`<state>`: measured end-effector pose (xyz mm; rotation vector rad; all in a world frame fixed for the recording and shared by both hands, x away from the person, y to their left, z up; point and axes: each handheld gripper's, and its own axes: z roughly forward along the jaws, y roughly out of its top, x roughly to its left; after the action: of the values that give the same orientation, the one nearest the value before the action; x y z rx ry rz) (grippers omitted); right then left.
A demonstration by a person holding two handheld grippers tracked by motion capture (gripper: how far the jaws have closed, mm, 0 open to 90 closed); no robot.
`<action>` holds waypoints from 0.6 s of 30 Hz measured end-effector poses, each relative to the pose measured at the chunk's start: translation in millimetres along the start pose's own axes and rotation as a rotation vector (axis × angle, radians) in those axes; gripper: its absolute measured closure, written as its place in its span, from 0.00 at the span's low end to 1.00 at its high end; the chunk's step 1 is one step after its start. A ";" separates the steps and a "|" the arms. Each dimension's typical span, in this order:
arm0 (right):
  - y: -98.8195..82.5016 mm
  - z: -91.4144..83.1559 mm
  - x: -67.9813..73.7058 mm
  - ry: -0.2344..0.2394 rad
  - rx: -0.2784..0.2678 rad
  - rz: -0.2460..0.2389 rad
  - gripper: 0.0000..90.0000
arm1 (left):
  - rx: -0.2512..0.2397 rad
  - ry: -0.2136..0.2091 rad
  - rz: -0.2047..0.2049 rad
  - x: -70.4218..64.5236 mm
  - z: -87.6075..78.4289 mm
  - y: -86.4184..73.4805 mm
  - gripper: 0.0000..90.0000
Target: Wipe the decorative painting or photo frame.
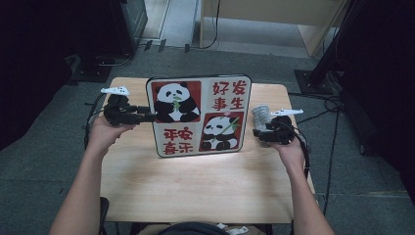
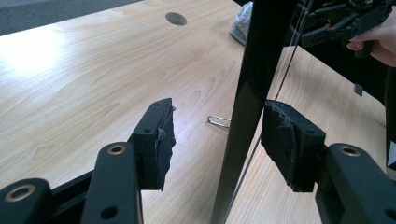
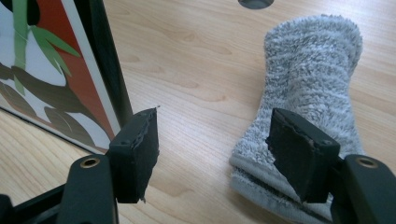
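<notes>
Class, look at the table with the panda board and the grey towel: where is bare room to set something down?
Free: the wide strip between the panda board and the table near edge. Crowded: the left gripper straddles the board's edge; the towel and right gripper fill the right side.

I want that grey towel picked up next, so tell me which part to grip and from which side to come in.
Grip the grey towel across its near, folded end, where the layers stack into a thick edge. Come in from the right gripper's side, low and level with the table: its open jaws already point there, one pad in front of that end. The panda board stands to the other side, so keep off it.
</notes>
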<state>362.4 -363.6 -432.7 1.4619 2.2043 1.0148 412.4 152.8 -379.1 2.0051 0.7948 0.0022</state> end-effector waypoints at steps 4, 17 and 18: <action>0.4 0.1 0.9 -0.002 -0.006 -0.005 0.38 | 0.003 0.005 0.003 -1.1 -1.6 -0.3 0.48; 0.9 1.8 -2.0 0.004 -0.005 0.001 0.38 | -0.009 0.014 0.036 -5.6 -17.8 -4.9 0.42; 1.1 1.9 -2.0 0.005 -0.005 0.002 0.38 | -0.009 0.015 0.035 -5.7 -18.9 -5.6 0.42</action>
<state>365.2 -364.3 -433.5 1.4615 2.2023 1.0246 399.1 166.3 -371.2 2.0123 0.7678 0.0415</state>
